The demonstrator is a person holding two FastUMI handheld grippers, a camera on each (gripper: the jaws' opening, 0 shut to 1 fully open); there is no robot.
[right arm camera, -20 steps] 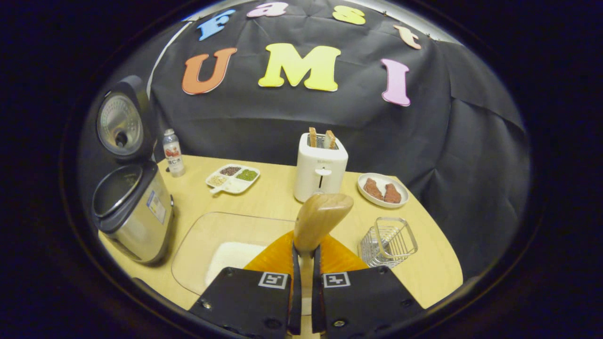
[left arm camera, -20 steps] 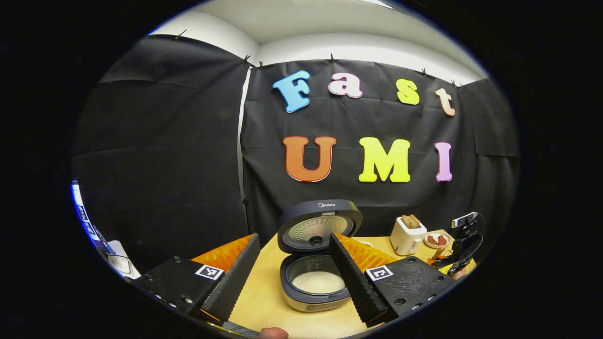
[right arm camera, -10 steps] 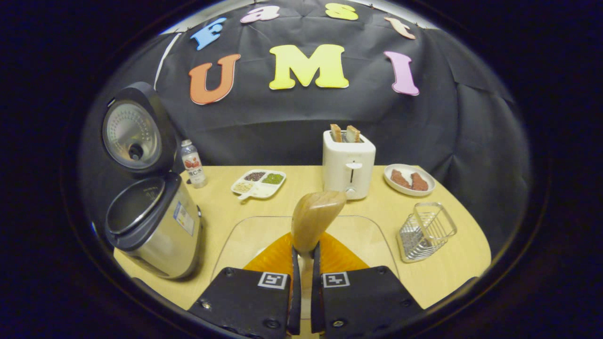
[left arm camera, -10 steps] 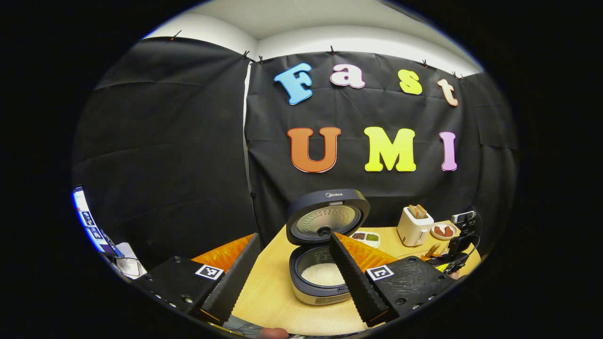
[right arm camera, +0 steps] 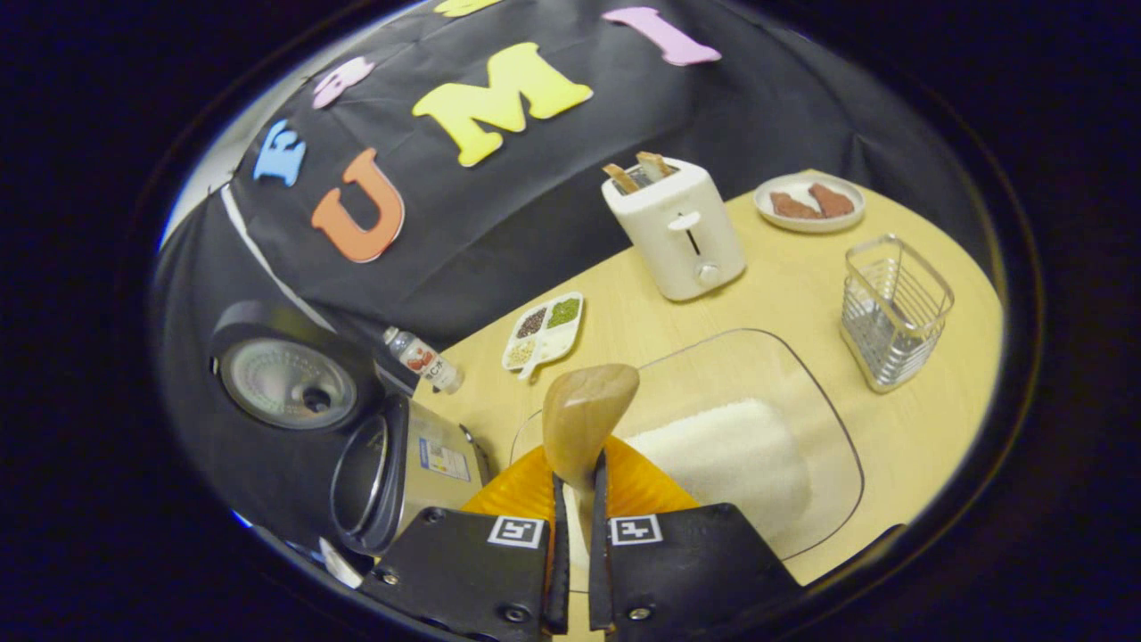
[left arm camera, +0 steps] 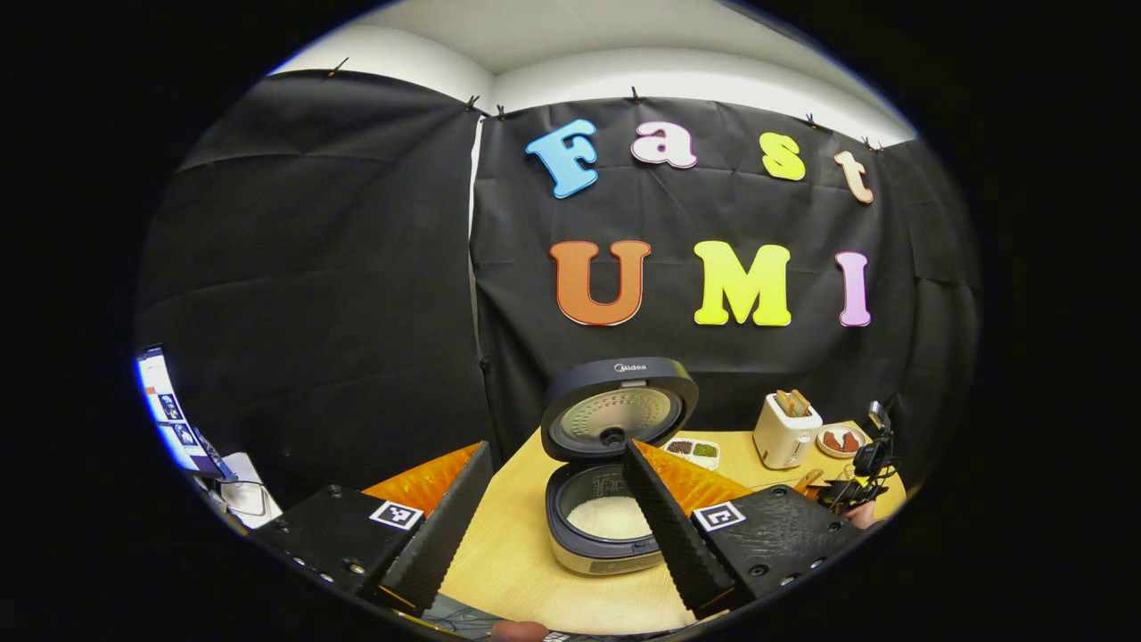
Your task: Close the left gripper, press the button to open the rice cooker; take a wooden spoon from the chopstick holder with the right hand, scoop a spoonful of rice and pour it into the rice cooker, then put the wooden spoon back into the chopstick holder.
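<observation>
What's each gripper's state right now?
Left gripper: open, holding nothing.
Right gripper: shut on the wooden spoon.

The left hand-held gripper (left arm camera: 557,526), fingers spread, faces the open rice cooker (left arm camera: 615,481) holding rice (left arm camera: 611,516).

Two handheld grippers, matching build

Left gripper (left arm camera: 554,522): each finger sits on a dark block carrying a square black-and-white marker and small round screws; the inner faces of its fingers (left arm camera: 669,526) are ribbed, with pleated orange bellows behind them. Right gripper (right arm camera: 572,535): the same dark blocks, one square marker on each and screws near the bottom corners, with orange pleated material fanned out ahead of them. In the left gripper view the right gripper's dark frame trails thin cables.
</observation>
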